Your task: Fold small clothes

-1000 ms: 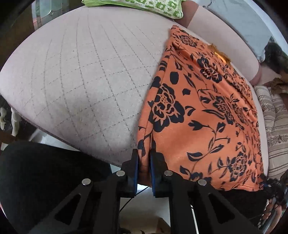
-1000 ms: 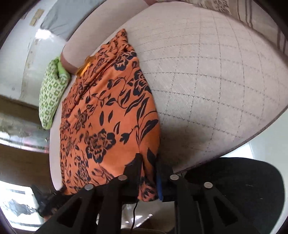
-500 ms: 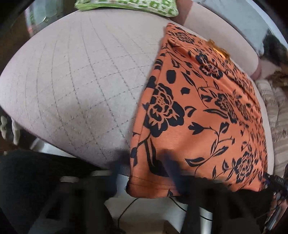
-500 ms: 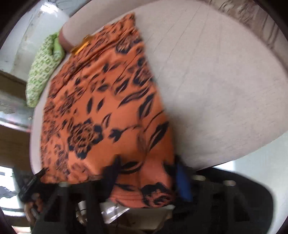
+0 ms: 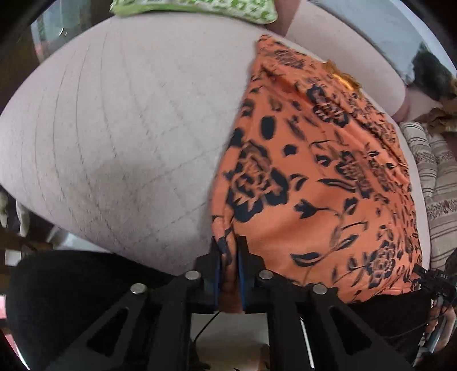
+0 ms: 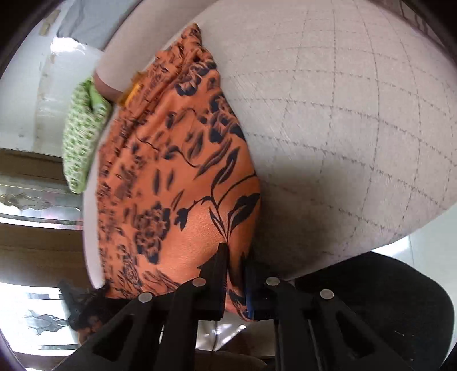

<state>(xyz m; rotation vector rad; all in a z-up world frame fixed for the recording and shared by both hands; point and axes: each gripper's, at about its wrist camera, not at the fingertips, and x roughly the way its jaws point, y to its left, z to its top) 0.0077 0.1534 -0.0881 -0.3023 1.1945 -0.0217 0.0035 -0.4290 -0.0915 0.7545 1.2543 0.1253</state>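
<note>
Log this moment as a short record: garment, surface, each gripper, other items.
garment: orange floral cloth, spread flat on cushion
surface: beige quilted cushion
left gripper: jaws opening, cloth's near edge between them
right gripper: jaws closing on cloth's near edge
other items: green patterned pillow beyond cloth; striped fabric beside cushion

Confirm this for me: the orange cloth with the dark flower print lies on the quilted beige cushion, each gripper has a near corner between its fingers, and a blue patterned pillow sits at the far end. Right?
Not quite: the pillow is green and white, not blue, as the left wrist view shows. The orange cloth with the dark flower print does lie on the quilted beige cushion, with a near corner in the left gripper and the right gripper.
</note>
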